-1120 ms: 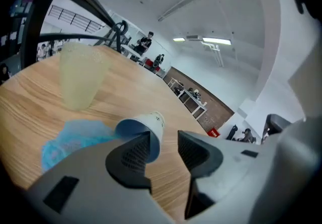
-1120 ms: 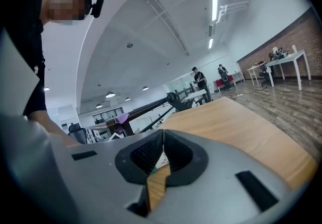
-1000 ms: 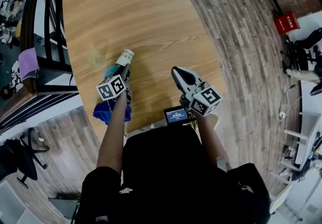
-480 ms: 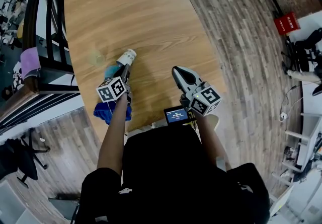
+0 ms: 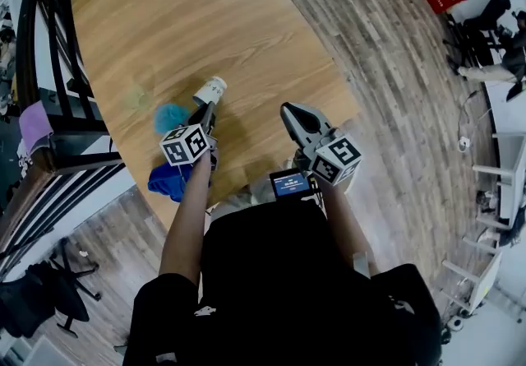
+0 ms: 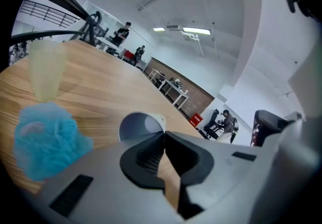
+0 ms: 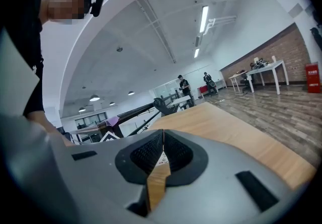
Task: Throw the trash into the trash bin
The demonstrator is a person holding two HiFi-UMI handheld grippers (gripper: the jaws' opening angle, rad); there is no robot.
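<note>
A white paper cup (image 5: 212, 90) lies on its side on the wooden table (image 5: 205, 19). My left gripper (image 5: 207, 109) is shut on its rim. In the left gripper view the cup's open mouth (image 6: 141, 125) sits right at the closed tips of the left gripper (image 6: 163, 136). A fluffy light-blue ball (image 5: 170, 117) (image 6: 45, 137) lies just left of it, with a clear yellowish cup (image 5: 136, 98) (image 6: 46, 74) beyond. My right gripper (image 5: 288, 113) (image 7: 163, 132) is shut on nothing over the table's near right part.
A dark blue thing (image 5: 168, 179) shows at the table's near edge, partly under my left arm. A black railing (image 5: 49, 68) with a purple cloth (image 5: 33, 122) runs along the left. A small screen (image 5: 289, 183) sits by my right hand. Wooden floor lies to the right.
My left gripper has carried the paper cup to the right, away from the blue ball and the yellowish cup. The right gripper has shifted slightly too.
</note>
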